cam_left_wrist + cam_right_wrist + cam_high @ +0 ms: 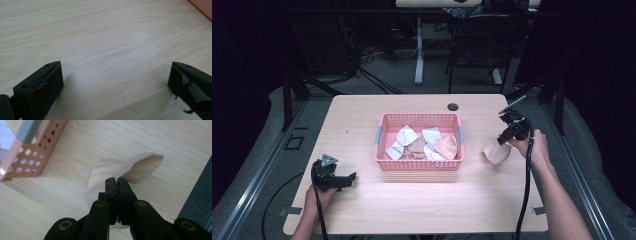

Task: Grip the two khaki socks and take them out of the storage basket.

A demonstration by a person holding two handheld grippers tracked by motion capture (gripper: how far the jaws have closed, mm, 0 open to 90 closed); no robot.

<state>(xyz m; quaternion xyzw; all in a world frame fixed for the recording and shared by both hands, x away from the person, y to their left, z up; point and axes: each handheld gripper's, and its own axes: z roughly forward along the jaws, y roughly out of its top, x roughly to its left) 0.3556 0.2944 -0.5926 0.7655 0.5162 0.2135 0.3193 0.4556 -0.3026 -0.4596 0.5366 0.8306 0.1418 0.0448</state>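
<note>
Slippage looked the main risk: right tongs (pixel 116 181) were clamped on one thin edge of the beige cloth (pixel 497 153), hanging right of the pink basket (pixel 419 165), low over the tabletop (pixel 362 210). A jerk could pull it free, I judged. Left tongs (pixel 344 179) stood apart, empty, left of that basket.

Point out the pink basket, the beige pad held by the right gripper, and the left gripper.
pink basket (pixel 418 164), high view, near wall.
beige pad (pixel 140 167), right gripper view, curled upper edge.
left gripper (pixel 346 179), high view, between its open fingers.
</note>
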